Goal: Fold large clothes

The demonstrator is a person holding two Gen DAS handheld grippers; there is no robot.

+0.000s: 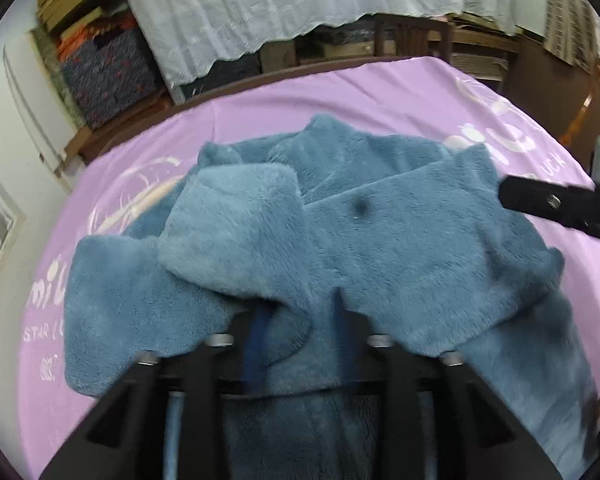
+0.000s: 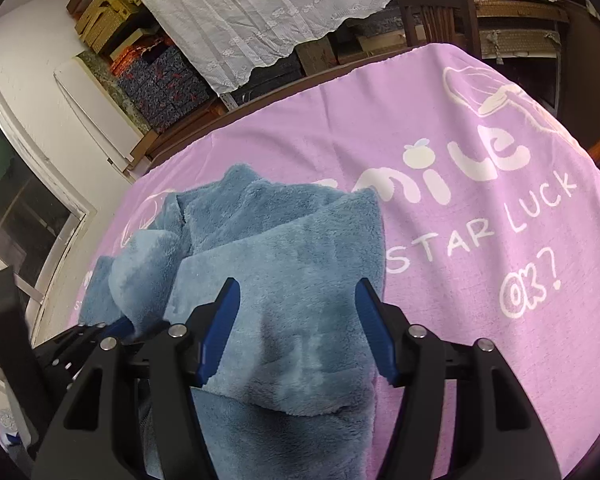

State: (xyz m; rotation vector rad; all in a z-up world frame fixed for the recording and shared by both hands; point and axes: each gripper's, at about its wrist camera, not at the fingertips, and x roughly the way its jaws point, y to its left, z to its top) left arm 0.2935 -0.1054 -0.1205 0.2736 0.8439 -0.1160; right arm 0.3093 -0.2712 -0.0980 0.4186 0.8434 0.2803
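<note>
A blue fleece garment point(image 2: 284, 264) is being straddled by the spread right tool point(image 2: 298, 308); the left tool point(image 1: 300, 312), half-buried, cannot be judged.

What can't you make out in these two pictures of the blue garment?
- Left gripper: in the left wrist view, fleece folds cover its fingers, so open or shut is unclear.
- Garment: its near end runs off the bottom edge in both views, behind the gripper bodies.
- Print on the purple cloth: the garment hides part of the lettering in both views.
- Right gripper: open above the fleece; contact cannot be told.
</note>
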